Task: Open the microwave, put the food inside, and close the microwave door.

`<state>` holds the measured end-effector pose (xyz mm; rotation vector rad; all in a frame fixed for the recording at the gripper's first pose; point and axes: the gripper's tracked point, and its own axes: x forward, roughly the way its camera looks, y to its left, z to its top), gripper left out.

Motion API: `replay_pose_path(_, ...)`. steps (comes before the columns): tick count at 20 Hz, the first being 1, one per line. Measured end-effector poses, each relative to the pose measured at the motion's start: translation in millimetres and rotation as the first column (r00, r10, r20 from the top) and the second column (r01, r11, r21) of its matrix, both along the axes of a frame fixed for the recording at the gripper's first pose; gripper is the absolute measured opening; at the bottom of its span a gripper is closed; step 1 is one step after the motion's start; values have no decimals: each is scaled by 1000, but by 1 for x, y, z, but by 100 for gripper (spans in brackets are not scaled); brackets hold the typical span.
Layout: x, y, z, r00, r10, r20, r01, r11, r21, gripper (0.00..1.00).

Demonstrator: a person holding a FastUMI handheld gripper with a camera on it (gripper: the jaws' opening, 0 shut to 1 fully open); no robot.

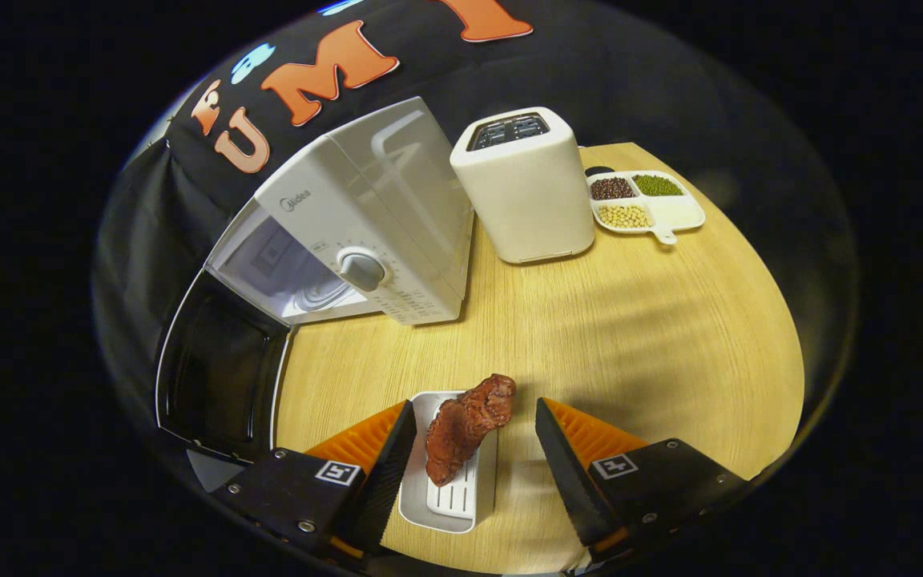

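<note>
A: Where are we in the task now?

B: The first step is done, we think. The microwave (357,232) stands at the far left of the table (630,336), and its door (217,373) hangs wide open toward us, with the lit cavity visible behind it.

A: And the food?

B: We see the brown meat piece (465,425) lying on a small white tray (449,481), on the near part of the table, well apart from the microwave. It is not inside yet.

A: What is our gripper (475,453) doing?

B: Its fingers are spread wide, one on each side of the tray. The left finger (385,473) looks very close to the tray edge, while the right one stands clearly apart. So we hold nothing at this moment.

A: What is left?

B: We must close on the tray, carry it left into the cavity, release it, and then push the door shut. The toaster (525,188) and the bean dish (642,200) at the far side are not in our way
</note>
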<state>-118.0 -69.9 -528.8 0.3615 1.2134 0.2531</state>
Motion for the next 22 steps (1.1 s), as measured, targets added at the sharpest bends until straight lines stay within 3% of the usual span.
replay_pose_path(6,3,11,-26,998,-13,-62,20,992,123,86)
replay_pose_path(8,3,13,-31,997,-16,-73,27,990,141,71)
replay_pose_path(11,5,16,-29,997,-18,-74,31,985,172,37)
replay_pose_path(15,13,15,-16,994,-90,-62,100,974,201,17)
replay_pose_path(22,3,15,19,985,-174,-5,171,963,207,13)
